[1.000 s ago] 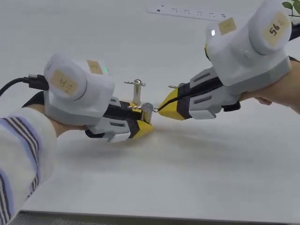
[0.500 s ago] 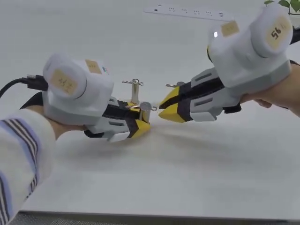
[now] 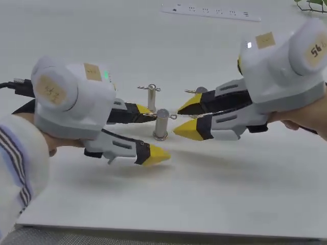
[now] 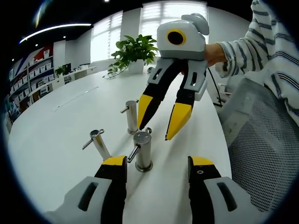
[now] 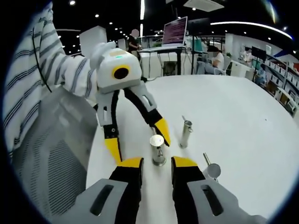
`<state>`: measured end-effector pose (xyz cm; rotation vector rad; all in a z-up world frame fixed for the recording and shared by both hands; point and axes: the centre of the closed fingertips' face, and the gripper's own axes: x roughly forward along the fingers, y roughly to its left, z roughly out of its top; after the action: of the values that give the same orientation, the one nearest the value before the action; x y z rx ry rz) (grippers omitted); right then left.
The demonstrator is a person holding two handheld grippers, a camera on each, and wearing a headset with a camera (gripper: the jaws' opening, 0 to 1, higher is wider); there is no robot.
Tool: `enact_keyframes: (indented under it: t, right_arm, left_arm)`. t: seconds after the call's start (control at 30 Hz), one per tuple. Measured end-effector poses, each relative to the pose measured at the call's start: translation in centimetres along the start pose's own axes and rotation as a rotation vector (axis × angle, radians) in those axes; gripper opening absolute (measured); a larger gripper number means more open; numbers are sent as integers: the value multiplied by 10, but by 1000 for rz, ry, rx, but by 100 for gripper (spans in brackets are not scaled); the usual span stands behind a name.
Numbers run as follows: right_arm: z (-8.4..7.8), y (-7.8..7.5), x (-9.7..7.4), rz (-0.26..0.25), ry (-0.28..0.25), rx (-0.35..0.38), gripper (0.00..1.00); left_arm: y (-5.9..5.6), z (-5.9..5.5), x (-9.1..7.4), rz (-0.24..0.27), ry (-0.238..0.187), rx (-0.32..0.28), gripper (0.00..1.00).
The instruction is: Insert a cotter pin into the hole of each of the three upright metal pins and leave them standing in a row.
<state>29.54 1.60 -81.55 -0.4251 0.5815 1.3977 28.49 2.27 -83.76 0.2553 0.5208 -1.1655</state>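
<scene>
While a tan sticker on the right gripper is showing "56" at the upper right of the head view, the writing on the left gripper is proving unreadable. Both grippers are gaping wide and grasping nothing. The left jaws are straddling the near metal pin at frame centre without touching it. A cotter pin is sitting through its head, beside the right jaw tips. Just behind, the rear metal pin and the third metal pin are standing, each carrying its own wire. A power strip is lying along the top edge.
</scene>
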Motion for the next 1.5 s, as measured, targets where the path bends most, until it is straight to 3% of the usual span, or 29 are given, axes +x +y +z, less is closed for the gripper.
enact_keyframes:
  t: [0.33, 0.4, 0.5, 0.6, 1.07, 1.2, 1.37, 1.5]
  right_arm:
    - [7, 3, 9, 0, -43, 15, 28]
    - [7, 4, 11, 2, -46, 15, 28]
    - [9, 4, 14, 0, -55, 19, 28]
    - [9, 3, 16, -3, -60, 21, 28]
    - [10, 2, 29, 6, -71, 23, 27]
    - [4, 2, 35, 8, -34, -2, 26]
    - [4, 3, 40, 22, -33, -5, 23]
    - [2, 1, 42, 21, -23, -10, 20]
  left_arm:
    - [-5, 6, -10, -2, -66, -67, 99]
    - [-8, 11, -13, -7, -96, -124, 99]
    - [-8, 12, -18, 3, -110, -129, 99]
    - [-6, 6, -20, 22, -88, -149, 100]
    - [-3, 0, -40, 73, -62, -141, 100]
    - [-1, 0, -43, 88, -61, -134, 99]
    - [3, -1, -49, 116, -41, -108, 99]
    - [4, 3, -54, 126, -52, -116, 99]
